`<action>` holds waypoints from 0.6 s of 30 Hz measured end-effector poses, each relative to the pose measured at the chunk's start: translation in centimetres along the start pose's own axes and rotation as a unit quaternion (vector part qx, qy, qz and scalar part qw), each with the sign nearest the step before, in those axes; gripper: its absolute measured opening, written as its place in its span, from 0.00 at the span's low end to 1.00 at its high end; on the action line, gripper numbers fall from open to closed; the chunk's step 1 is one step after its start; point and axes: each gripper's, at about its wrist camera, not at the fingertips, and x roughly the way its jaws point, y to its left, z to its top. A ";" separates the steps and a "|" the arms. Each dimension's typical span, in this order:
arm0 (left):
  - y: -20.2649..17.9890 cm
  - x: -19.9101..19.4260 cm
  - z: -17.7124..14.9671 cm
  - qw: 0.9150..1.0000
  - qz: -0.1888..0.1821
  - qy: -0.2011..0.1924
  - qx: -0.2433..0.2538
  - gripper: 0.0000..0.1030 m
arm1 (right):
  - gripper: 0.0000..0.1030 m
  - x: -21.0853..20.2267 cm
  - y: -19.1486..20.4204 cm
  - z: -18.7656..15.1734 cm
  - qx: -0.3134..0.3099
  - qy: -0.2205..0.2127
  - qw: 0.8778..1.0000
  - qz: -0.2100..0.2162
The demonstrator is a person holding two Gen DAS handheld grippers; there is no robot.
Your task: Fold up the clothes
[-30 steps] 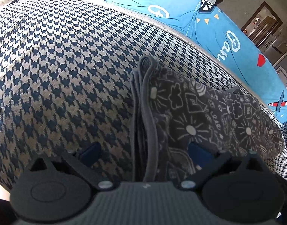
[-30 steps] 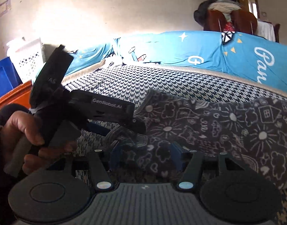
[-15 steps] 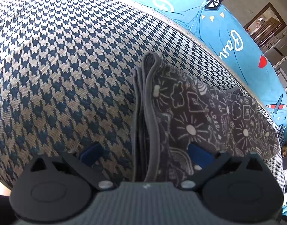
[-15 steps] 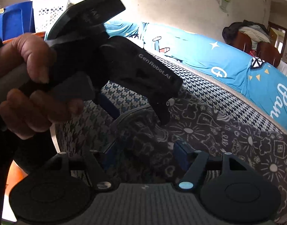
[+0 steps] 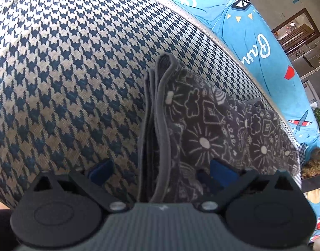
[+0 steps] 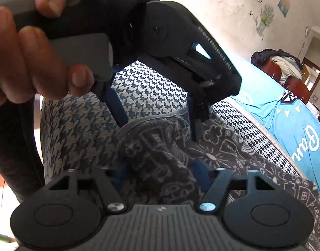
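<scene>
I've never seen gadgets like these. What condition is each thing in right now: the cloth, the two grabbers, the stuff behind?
Dark grey doodle-print garment: folded in layers, lying on the houndstooth cover.
Left gripper: open, fingers straddling the garment's grey edge.
Right gripper: jaws closing, garment between them, not yet pinched.
Bright blue printed sheet: spread out behind the cover.

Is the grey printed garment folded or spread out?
Folded: the garment shows several stacked layer edges at its near end on the houndstooth cover.
</scene>
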 end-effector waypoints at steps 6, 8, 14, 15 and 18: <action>0.2 0.3 1.4 0.999 -0.035 0.030 -0.024 1.00 | 0.28 -1.7 -2.2 0.6 0.084 -0.017 0.996 0.004; -0.1 0.7 1.9 0.998 -0.048 0.041 -0.025 1.00 | 0.27 -2.4 -3.7 0.5 0.138 -0.025 0.990 0.017; -1.5 3.1 4.4 0.996 -0.058 0.062 -0.008 1.00 | 0.27 -3.4 -5.5 0.2 0.189 -0.035 0.981 0.037; -1.8 3.5 4.8 0.996 -0.058 0.066 -0.001 1.00 | 0.27 -3.4 -5.4 0.1 0.186 -0.034 0.981 0.037; -2.1 4.3 5.8 0.996 -0.057 0.069 0.012 0.82 | 0.26 -3.0 -4.8 0.1 0.167 -0.030 0.985 0.034</action>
